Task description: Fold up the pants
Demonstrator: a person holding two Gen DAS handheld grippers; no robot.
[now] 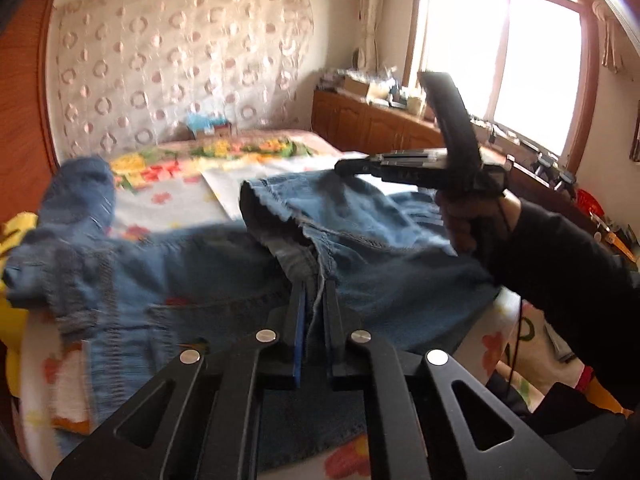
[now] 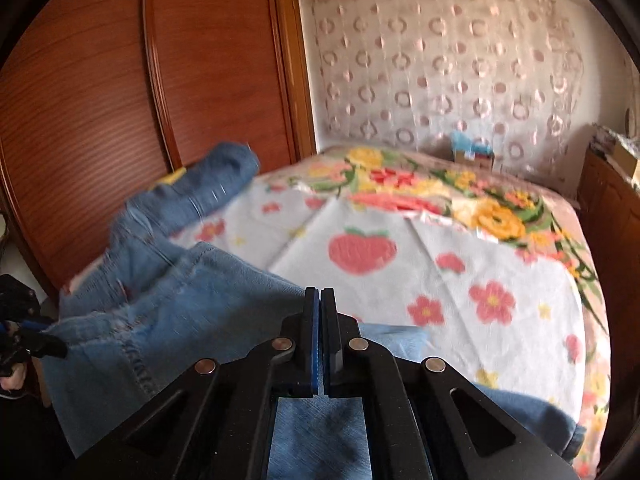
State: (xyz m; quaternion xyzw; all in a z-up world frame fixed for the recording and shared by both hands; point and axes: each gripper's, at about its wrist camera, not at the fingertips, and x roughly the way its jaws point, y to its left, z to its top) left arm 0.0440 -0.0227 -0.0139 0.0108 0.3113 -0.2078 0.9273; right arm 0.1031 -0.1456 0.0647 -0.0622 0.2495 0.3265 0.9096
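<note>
Blue jeans [image 1: 200, 264] lie spread across the flowery bed, one leg [image 1: 80, 188] stretching away to the left. My left gripper [image 1: 316, 288] is shut on a raised fold of denim near a seam. My right gripper [image 1: 340, 167], held by a hand in a black sleeve [image 1: 560, 264], reaches in from the right with its tips at the far edge of the jeans. In the right wrist view the right gripper [image 2: 320, 292] is shut, and the jeans [image 2: 180, 304] rise to its tips from the left. The left gripper [image 2: 56, 350] shows dark at the far left edge.
The bed sheet [image 2: 460, 280] with strawberries and flowers spreads beyond the jeans. A brown wardrobe [image 2: 120, 80] stands close on the left. A low cluttered wooden cabinet [image 1: 380, 124] runs under the window. A small box [image 1: 208, 124] sits at the bed's far end. Yellow cloth [image 1: 16, 232] lies left.
</note>
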